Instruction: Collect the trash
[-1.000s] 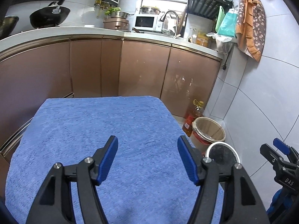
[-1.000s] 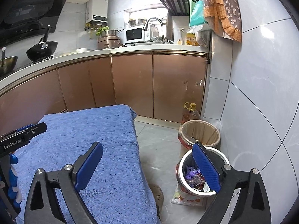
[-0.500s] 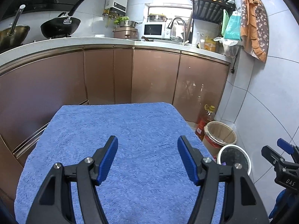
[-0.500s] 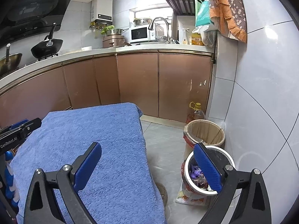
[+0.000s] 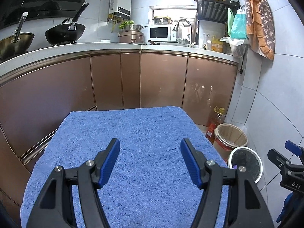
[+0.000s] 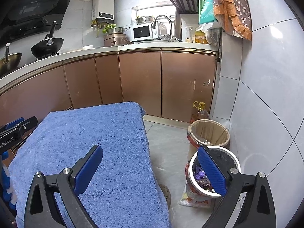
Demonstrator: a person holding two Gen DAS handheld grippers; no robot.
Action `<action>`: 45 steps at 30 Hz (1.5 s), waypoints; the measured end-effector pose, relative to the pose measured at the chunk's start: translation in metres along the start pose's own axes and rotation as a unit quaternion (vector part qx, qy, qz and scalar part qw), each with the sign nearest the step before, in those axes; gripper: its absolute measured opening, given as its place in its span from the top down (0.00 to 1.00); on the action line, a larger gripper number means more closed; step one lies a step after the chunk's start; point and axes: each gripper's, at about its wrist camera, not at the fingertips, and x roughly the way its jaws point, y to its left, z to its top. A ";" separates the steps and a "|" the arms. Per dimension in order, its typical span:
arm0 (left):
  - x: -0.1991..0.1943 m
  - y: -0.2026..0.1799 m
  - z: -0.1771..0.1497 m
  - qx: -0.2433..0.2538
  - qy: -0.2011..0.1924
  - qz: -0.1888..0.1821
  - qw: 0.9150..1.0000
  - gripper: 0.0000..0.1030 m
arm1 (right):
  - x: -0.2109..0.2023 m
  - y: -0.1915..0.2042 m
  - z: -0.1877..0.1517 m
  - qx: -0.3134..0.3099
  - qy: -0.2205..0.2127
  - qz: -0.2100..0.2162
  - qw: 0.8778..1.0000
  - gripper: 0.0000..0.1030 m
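Both claws are just hovering over the blue terry towel-covered table point(image 5: 144, 152), nothing gripped. The left gripper point(image 5: 150, 159) is sitting with its blue-padded jaws spread wide apart over the middle of the towel. The right gripper point(image 6: 150, 169) is also gaping open, one finger over the towel's edge and the other hanging in front of the round white-rimmed trash bin point(image 6: 230, 160) on the floor just beside the table. That bin is holding the trash point(image 6: 200, 176): crumpled purple and reddish wrappers piled inside against a dark liner. A tan bag-lined wastebasket point(image 6: 209, 133) is standing just behind the white bin, touching it, with a yellow-capped oil bottle point(image 6: 199, 112) behind that.
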 end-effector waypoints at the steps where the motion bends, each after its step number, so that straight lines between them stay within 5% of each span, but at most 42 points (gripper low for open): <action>1: 0.000 -0.002 0.000 0.002 -0.001 0.002 1.000 0.37 | 0.000 0.000 0.000 0.000 0.000 0.000 1.000 0.02; 45: -0.010 -0.022 -0.002 0.030 -0.030 0.028 0.999 0.29 | -0.005 -0.018 -0.007 0.000 -0.010 -0.035 0.999 0.00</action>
